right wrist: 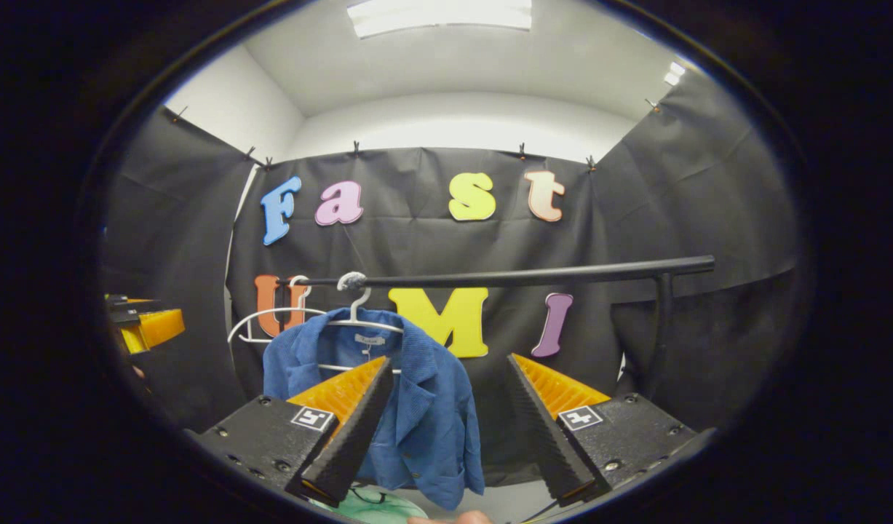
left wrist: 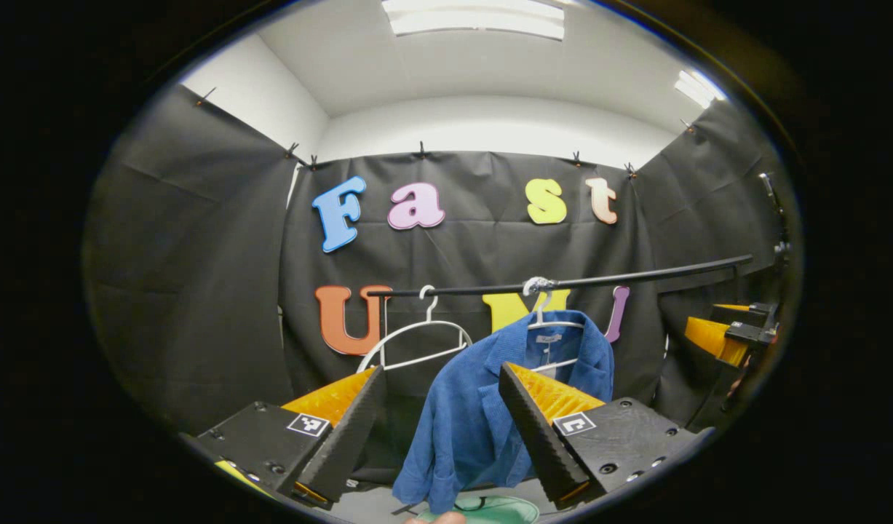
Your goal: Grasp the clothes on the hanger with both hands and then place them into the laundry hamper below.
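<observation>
Two grippers: both point at the clothes rail, neither touching anything.
Left gripper (left wrist: 440,429): at the bottom centre of the left gripper view, its fingers stand wide apart and hold nothing.
Right gripper (right wrist: 446,429): at the bottom centre of the right gripper view, fingers likewise spread wide with nothing between them; it also appears at the right edge of the left gripper view.
Blue shirt (left wrist: 475,407): hangs on a white hanger (left wrist: 544,320) from the black rail (left wrist: 562,282), in the lower centre of the left gripper view; it shows in the gap between the left fingers and partly behind the right-hand one, well beyond the tips.
Blue shirt, right gripper view: lower left of centre, behind the left-hand finger and reaching into the gap, still apart from both fingers.
Empty hanger (left wrist: 417,338): white, on the same rail, to the left of the shirt in the left gripper view.
Laundry hamper (left wrist: 501,509): a pale green rim at the bottom edge of the frame, directly under the shirt's hem.
</observation>
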{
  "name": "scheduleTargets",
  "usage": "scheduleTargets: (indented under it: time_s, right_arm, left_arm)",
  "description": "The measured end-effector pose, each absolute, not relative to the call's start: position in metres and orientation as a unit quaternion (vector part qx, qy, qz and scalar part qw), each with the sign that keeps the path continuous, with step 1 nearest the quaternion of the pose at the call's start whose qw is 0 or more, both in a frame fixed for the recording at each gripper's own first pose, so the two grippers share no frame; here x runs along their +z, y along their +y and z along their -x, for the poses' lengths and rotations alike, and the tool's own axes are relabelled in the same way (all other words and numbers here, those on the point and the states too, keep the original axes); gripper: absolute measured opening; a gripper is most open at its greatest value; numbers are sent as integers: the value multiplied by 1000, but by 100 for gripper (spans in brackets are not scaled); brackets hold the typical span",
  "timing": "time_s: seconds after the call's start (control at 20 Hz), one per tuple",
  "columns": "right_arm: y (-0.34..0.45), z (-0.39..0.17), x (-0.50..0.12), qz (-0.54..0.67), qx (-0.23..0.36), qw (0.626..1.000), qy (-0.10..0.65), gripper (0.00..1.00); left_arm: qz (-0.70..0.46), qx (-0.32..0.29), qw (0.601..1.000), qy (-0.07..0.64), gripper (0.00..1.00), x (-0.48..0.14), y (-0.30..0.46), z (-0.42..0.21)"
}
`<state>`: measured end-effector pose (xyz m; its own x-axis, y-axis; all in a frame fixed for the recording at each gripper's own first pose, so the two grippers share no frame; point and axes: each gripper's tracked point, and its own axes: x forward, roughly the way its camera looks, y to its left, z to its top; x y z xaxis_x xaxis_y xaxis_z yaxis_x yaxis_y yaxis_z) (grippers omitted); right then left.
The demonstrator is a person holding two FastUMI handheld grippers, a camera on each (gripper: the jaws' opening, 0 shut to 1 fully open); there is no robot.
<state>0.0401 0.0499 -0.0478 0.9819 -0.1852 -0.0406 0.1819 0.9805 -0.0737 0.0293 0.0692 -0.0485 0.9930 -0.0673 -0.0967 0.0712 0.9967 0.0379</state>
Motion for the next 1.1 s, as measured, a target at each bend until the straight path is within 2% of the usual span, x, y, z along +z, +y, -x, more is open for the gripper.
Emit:
scheduleTargets:
  time_s: [0.1,0.15,0.2,0.65,0.85,1.0,1.1]
  right_arm:
    - [55,-46,-60,35,-97,994,38,97]
    - [60,-48,-67,35,-97,994,44,97]
    - [63,-52,-73,34,-99,993,49,97]
    - [94,-80,-127,41,-123,986,103,97]
    - [96,-101,-153,48,-115,984,128,97]
    - [88,-130,-172,45,-102,983,147,97]
    - [82,-151,-183,41,-92,983,153,97]
  left_arm:
    - [-19,-40,998,52,100,-54,70,-29]
    - [-19,-43,997,54,96,-57,71,-29]
    - [-17,-46,997,55,100,-60,72,-30]
    - [-7,-92,992,91,100,-106,59,-37]
    - [-6,-99,989,111,100,-131,42,-43]
    - [-9,-94,988,125,91,-153,29,-55]
    - [-11,-83,988,132,100,-166,22,-69]
